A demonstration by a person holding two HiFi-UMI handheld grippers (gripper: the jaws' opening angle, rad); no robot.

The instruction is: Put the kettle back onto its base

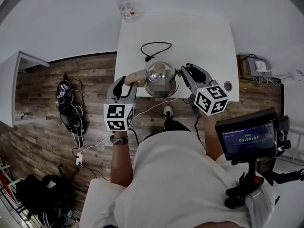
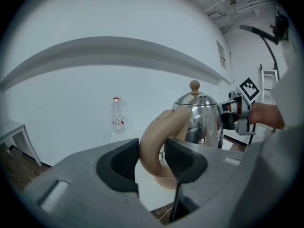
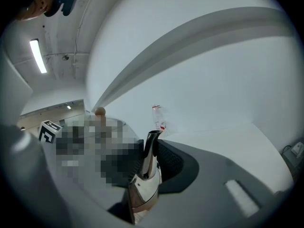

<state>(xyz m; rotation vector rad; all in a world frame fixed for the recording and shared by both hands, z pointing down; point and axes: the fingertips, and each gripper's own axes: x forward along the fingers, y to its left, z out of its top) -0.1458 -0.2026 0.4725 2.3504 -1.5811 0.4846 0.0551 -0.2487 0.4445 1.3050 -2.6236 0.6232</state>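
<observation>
A shiny steel kettle [image 1: 160, 77] with a beige handle [image 1: 135, 76] hangs over the near edge of the white table [image 1: 204, 37], carried between both grippers. My left gripper [image 1: 127, 82] is shut on the handle [image 2: 159, 137], which fills the gap between its dark pads. My right gripper [image 1: 187, 70] is shut on the steel spout [image 3: 151, 151] on the kettle's other side. In the left gripper view the kettle body [image 2: 202, 118] stands upright with its wooden knob [image 2: 194, 85] on top. No base shows in any view; the spot under the kettle is hidden.
A looped black cable [image 1: 156, 46] lies on the table just beyond the kettle. A plastic bottle [image 1: 124, 4] stands at the table's far edge. A small round fitting [image 1: 228, 85] sits at the near right corner. A screen [image 1: 249, 139] on a stand is at my right, bags [image 1: 71, 110] on the floor left.
</observation>
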